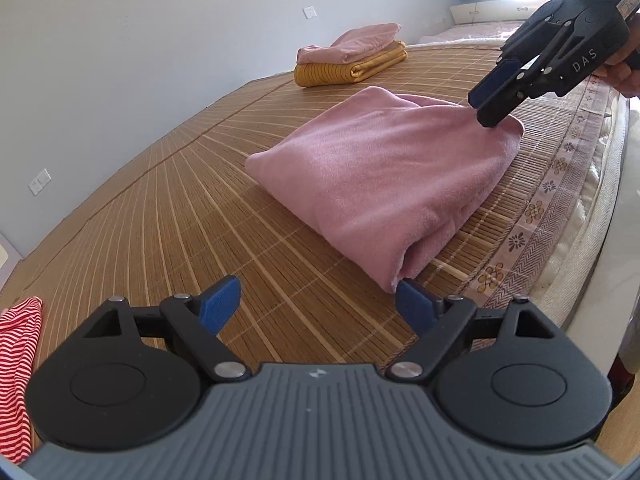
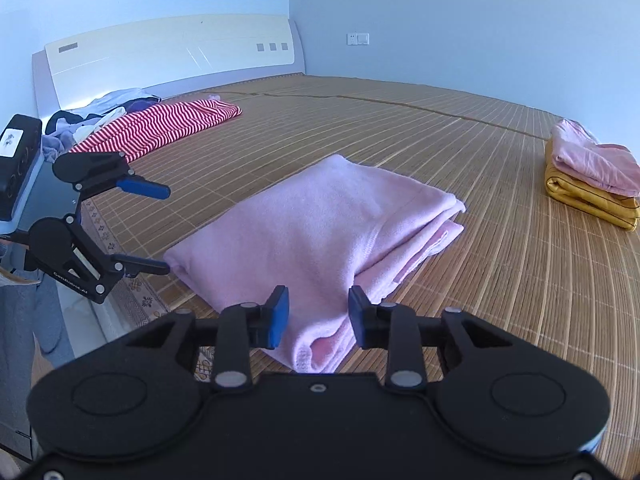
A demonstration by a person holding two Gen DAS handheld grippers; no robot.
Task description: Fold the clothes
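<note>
A folded pink fleece garment (image 1: 380, 172) (image 2: 320, 224) lies on the bamboo mat (image 1: 160, 220) near the bed's edge. My left gripper (image 1: 318, 304) is wide open just short of its near corner, the right pad touching the cloth. In the right wrist view the left gripper (image 2: 168, 230) has its lower finger at that corner. My right gripper (image 2: 318, 316) sits at the opposite corner, its jaws narrowed with a ridge of pink cloth between the pads. From the left wrist view, the right gripper (image 1: 486, 110) pinches that far corner, held by a hand (image 1: 628, 76).
A folded stack, pink on yellow (image 1: 348, 60) (image 2: 592, 176), rests farther along the mat. A red-and-white striped garment (image 1: 16, 360) (image 2: 160, 128) and a loose clothes pile (image 2: 100, 112) lie by the headboard (image 2: 172, 56). The patterned mat border and bed edge (image 1: 560, 200) run close by.
</note>
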